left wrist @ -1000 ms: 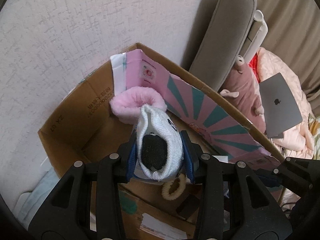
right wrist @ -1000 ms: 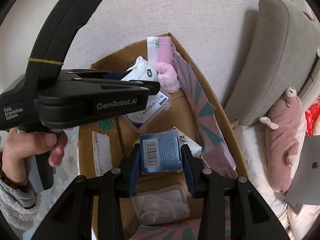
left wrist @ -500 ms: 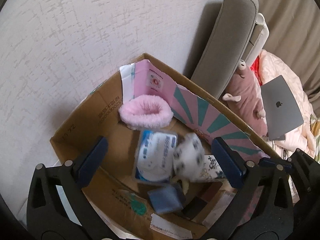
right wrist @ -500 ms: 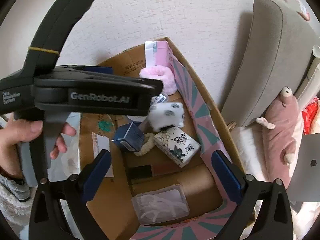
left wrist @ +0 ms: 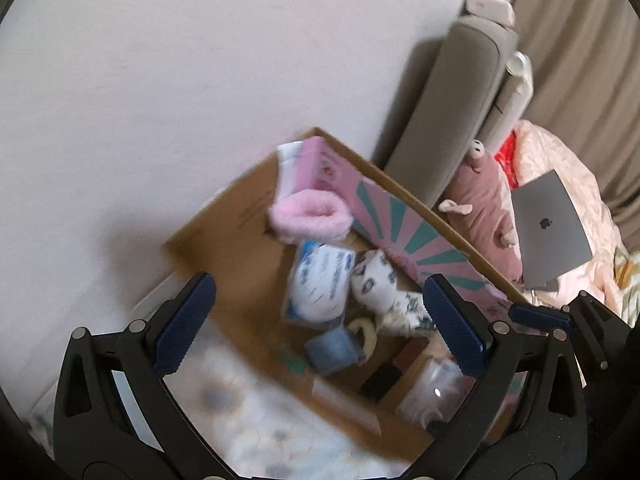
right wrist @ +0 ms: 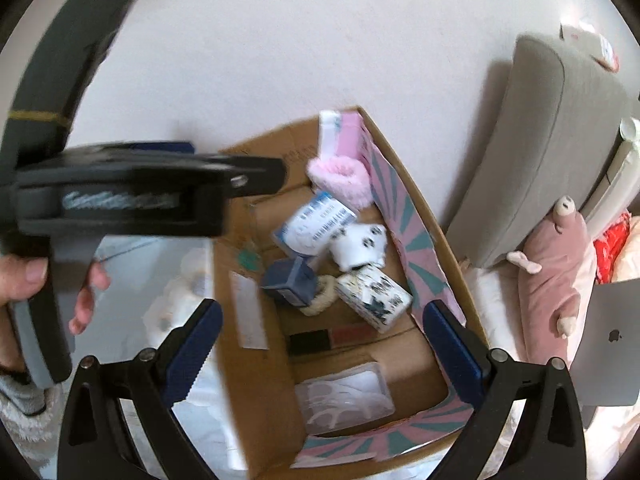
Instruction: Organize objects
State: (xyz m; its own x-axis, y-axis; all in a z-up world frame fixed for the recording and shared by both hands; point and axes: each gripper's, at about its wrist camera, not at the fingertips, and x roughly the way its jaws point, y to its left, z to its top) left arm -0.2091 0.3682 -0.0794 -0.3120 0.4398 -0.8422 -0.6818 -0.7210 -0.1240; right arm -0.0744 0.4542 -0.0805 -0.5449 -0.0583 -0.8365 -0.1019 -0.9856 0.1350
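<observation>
Blue-padded jaws spread wide on my left hand-held gripper, holding nothing. Right hand-held gripper also wide, empty. Both hang above the cardboard box; blue box, spotted sock, patterned box lie inside.

Both grippers are matte black plastic frames with triangular cut-outs, silver screws at the joints and ribbed dark-blue finger pads. The left gripper carries blurred white lettering and a thin yellow band. The left hand is bare-skinned, with a fuzzy grey-white sleeve cuff.
</observation>
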